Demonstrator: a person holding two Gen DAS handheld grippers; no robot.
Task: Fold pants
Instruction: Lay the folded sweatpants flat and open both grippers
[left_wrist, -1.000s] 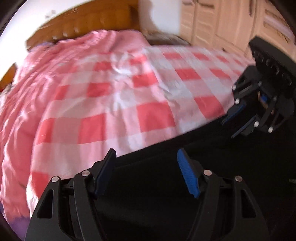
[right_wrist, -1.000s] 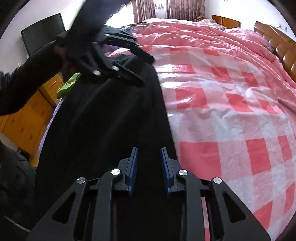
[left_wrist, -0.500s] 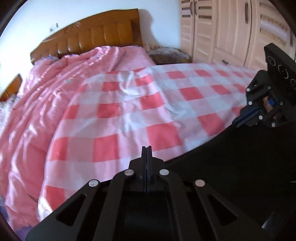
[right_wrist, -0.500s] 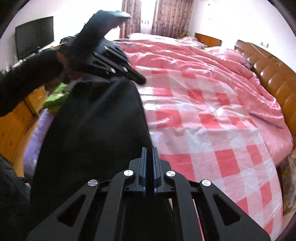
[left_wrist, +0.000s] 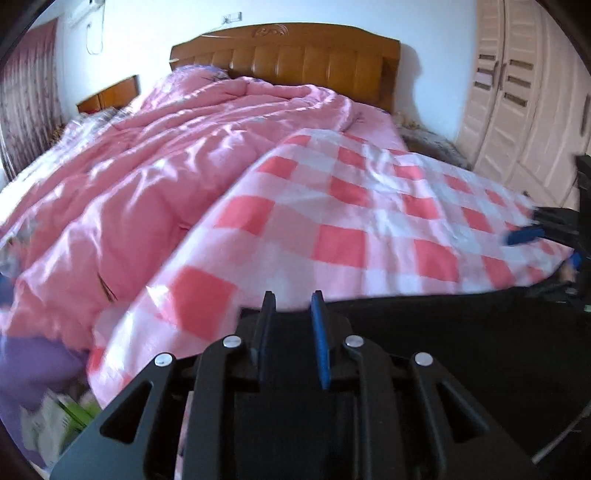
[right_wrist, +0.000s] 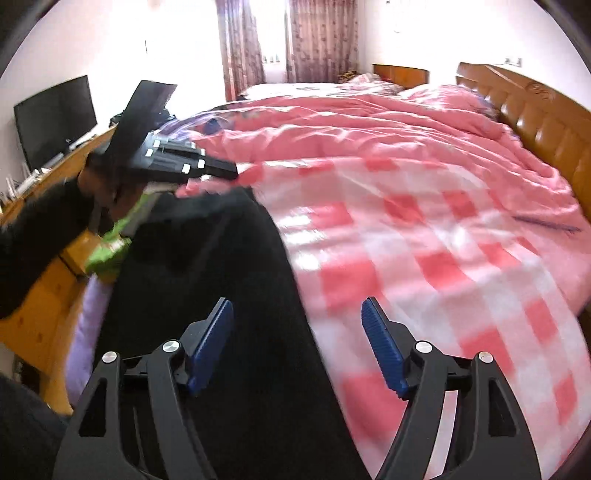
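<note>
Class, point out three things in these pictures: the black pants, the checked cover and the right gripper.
black pants (right_wrist: 207, 280): right wrist view, middle of the cloth.
checked cover (left_wrist: 351, 221): left wrist view, its flat centre.
right gripper (right_wrist: 297, 339): right wrist view, midway between its fingertips.

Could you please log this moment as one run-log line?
left gripper: open | right gripper: open | black pants: released, lying on checked quilt

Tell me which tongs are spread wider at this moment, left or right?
The right tongs: their blue pads stand far apart above the black pants. The left tongs show only a narrow gap between their pads.
</note>
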